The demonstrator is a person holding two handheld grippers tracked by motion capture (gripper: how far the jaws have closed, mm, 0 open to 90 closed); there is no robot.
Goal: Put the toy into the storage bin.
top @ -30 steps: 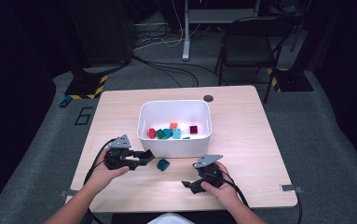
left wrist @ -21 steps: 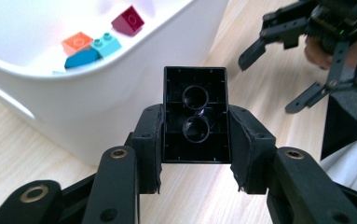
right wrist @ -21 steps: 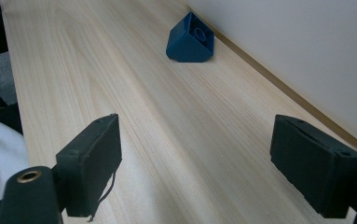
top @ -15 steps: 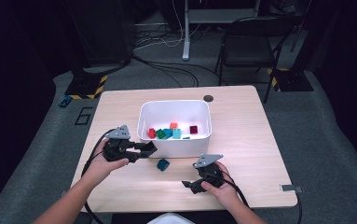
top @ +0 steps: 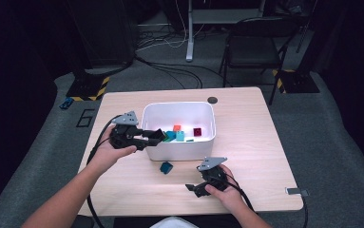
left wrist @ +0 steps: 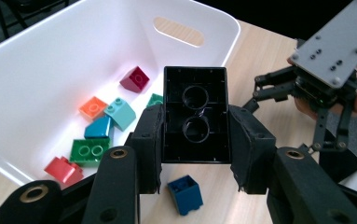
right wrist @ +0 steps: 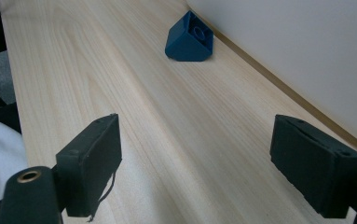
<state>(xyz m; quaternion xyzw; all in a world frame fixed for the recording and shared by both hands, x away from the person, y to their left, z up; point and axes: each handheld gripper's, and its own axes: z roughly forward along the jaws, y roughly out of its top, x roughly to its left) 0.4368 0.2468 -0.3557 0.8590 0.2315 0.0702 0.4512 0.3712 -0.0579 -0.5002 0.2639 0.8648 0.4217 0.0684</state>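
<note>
While the left gripper [left wrist: 195,154] hangs over the white bin's [top: 179,148] near rim, its jaws clamp a black brick [left wrist: 195,114], hollow underside showing; no lettering legible. Right gripper [right wrist: 211,175] rests on the table [top: 265,142], jaws wide apart, blue brick [right wrist: 188,38] ahead.

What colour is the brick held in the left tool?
Black brick, seen best in the left gripper view.
</note>
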